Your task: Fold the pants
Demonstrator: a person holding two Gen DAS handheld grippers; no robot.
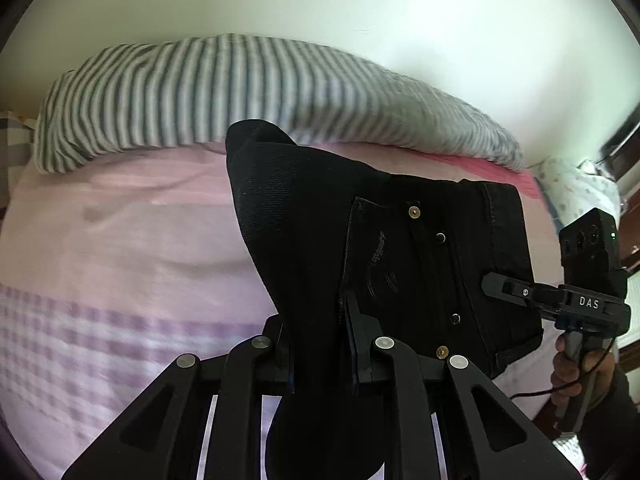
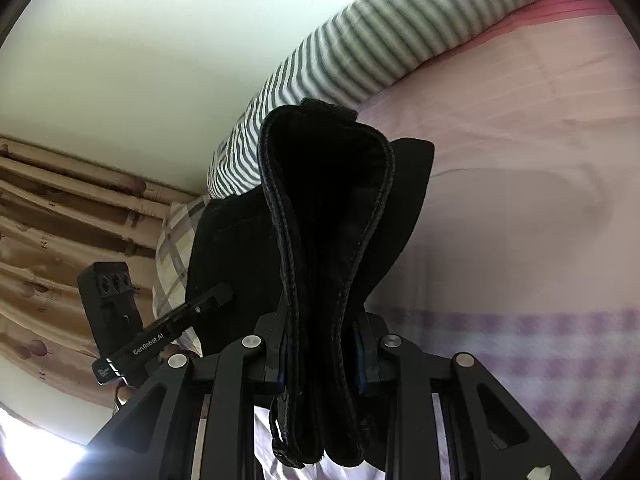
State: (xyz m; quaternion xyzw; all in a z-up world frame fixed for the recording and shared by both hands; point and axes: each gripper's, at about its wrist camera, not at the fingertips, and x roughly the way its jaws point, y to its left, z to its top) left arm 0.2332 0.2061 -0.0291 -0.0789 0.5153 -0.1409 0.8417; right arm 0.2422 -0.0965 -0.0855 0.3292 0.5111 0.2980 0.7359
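Observation:
The black pants (image 1: 312, 208) hang in the air above the bed, held by both grippers. My left gripper (image 1: 320, 332) is shut on a thick bunch of the cloth, next to the fly with its brass rivets and dark buttons. My right gripper (image 1: 496, 284) shows at the right of the left wrist view, clamped on the pants' other edge, with a hand (image 1: 568, 368) on its handle. In the right wrist view the pants (image 2: 328, 184) are a folded stack of seamed layers, and my right gripper (image 2: 320, 340) is shut on them. The left gripper (image 2: 220, 294) bites the cloth at the left.
Below lies a bed with a pink sheet (image 1: 120, 220) that turns to purple check near me. A grey-striped blanket (image 1: 200, 92) is rolled along the white wall. A plaid pillow (image 2: 176, 240) and a brown curtain (image 2: 52, 220) stand at the left of the right wrist view.

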